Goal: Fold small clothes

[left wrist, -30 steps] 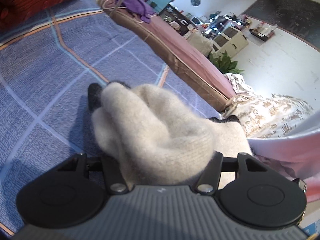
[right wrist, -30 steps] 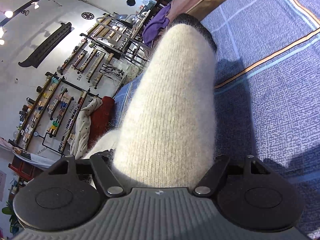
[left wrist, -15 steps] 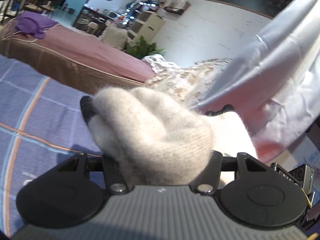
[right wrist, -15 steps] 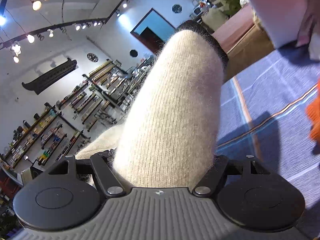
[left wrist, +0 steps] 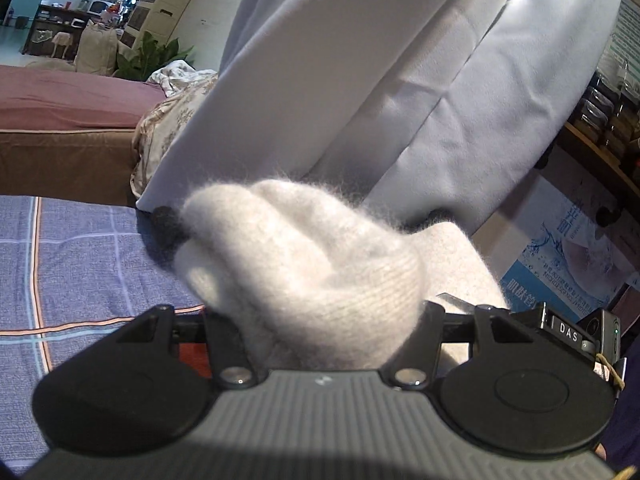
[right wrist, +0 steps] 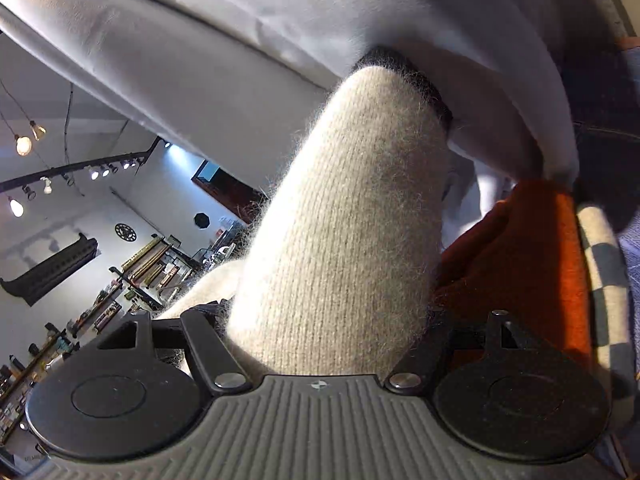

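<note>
A fuzzy cream sock [left wrist: 304, 272] with a dark tip fills the left wrist view, bunched up between the fingers of my left gripper [left wrist: 320, 320], which is shut on it. The right wrist view shows the same cream sock [right wrist: 344, 248], stretched long with a dark cuff at its far end, held in my right gripper [right wrist: 328, 340], which is shut on it. The fingertips of both grippers are hidden by the knit. The sock hangs in the air above the blue checked cloth [left wrist: 80, 264].
The person's pale grey clothing [left wrist: 400, 80] is close in front of both cameras. An orange garment [right wrist: 532, 264] and a checked cloth [right wrist: 604, 288] lie at the right. A brown mattress [left wrist: 60, 128] lies at the left, a printed box [left wrist: 568, 264] at the right.
Both grippers have swung with the sock away from the blue cloth towards the person's body. The orange garment has come into the right wrist view.
</note>
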Demonstrator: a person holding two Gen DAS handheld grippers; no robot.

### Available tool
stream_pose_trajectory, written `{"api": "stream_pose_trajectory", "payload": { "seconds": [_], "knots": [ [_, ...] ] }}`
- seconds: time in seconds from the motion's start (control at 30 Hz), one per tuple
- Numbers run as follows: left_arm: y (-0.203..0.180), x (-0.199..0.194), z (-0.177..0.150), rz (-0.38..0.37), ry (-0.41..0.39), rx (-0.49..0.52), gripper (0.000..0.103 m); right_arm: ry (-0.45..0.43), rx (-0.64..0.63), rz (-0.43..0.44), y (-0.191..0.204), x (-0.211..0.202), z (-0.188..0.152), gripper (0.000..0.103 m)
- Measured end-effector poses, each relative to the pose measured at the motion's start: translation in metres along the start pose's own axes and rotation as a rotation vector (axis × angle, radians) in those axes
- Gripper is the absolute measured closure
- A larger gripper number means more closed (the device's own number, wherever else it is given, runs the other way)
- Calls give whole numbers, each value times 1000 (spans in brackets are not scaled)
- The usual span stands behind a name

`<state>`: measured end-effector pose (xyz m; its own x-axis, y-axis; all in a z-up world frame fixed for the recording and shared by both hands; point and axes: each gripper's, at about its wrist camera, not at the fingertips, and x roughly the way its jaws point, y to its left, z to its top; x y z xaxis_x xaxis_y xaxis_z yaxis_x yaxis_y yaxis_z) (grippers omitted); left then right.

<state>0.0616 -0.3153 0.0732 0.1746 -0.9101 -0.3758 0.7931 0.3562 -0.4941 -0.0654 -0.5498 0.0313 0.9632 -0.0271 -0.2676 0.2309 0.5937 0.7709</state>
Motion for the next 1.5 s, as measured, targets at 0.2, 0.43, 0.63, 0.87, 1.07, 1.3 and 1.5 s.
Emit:
{"api": "stream_pose_trajectory", "payload": {
  "seconds": [0.2,0.43,0.63,0.87,1.07,1.3,1.5],
  "knots": [
    [15,36,-15,21,63,-45,49,2,47,-20,-28,18,-13,0],
    [30,57,-34,72,101,-41,46,25,178,0,-61,50,-35,0],
    [31,70,-34,98,134,-23,41,44,180,-18,-59,67,-40,0],
    [34,84,-39,125,173,-2,33,60,207,-52,-66,76,-41,0],
    [39,92,-43,126,168,3,30,58,205,-53,-80,68,-30,0],
    [44,105,-48,131,178,1,28,62,217,-57,-79,72,-22,0],
    [47,114,-57,144,182,16,23,65,240,-47,-83,71,-22,0]
  ]
}}
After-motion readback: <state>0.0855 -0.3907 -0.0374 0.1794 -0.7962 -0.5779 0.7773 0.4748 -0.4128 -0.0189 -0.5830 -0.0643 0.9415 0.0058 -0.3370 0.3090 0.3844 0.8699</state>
